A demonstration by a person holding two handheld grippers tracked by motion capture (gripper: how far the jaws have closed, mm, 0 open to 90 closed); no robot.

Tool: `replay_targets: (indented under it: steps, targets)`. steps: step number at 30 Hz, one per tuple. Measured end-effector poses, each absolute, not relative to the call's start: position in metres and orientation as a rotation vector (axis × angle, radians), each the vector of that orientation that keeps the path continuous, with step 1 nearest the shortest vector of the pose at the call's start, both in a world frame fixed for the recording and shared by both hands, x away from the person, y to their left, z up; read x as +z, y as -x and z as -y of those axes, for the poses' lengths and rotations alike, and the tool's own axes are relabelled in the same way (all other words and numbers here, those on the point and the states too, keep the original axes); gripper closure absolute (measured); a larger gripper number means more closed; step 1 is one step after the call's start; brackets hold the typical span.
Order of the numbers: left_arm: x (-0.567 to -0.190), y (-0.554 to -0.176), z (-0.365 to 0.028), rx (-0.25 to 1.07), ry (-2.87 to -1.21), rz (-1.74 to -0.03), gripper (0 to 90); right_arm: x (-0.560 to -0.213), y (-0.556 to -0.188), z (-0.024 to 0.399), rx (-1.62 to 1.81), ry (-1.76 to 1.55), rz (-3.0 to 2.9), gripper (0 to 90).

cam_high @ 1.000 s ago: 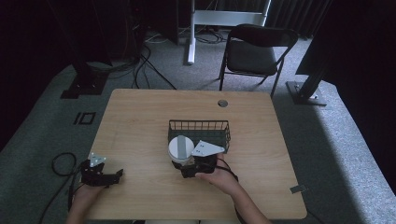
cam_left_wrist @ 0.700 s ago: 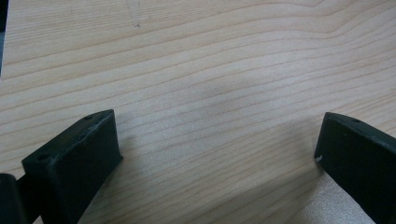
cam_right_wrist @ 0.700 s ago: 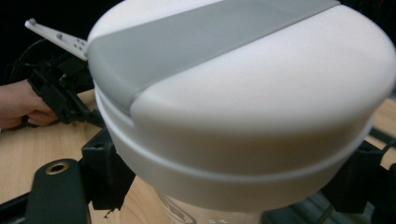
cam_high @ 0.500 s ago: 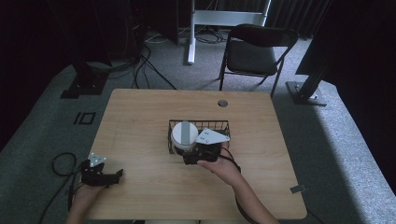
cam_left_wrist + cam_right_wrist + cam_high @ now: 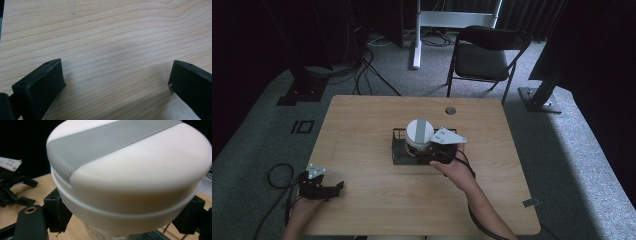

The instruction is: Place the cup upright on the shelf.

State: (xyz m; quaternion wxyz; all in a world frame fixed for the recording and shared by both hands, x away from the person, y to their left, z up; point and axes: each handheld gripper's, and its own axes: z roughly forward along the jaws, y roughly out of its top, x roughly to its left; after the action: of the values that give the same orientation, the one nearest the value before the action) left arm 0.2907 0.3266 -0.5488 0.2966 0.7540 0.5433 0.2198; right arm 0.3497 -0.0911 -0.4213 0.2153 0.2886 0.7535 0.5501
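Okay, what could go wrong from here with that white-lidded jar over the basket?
1. The right gripper holds the jar below its wide white lid, on the clear body; it may slip or tilt when lowered.
2. The jar hangs by the wire basket's left end, so its base could catch the rim.
3. The left gripper rests open far off on the table, unable to steady the basket.

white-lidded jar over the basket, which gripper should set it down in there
Right. The right gripper is shut on the white-lidded jar above the wire basket; the left gripper is open at the table's near-left edge.
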Motion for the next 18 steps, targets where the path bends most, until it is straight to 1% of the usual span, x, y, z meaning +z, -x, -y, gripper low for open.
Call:
replay_targets:
  steps: [9, 18]
  targets:
    - [-0.549, -0.291, -0.327, 0.585, -2.005, -1.444, 0.1, -0.415, -0.364, 0.110, 1.440, -0.879, -2.011, 18.3]
    - [-0.549, -0.291, -0.327, 0.584, -2.006, -1.444, 0.1, -0.422, -0.378, 0.129, 1.354, -0.971, -1.968, 18.4]
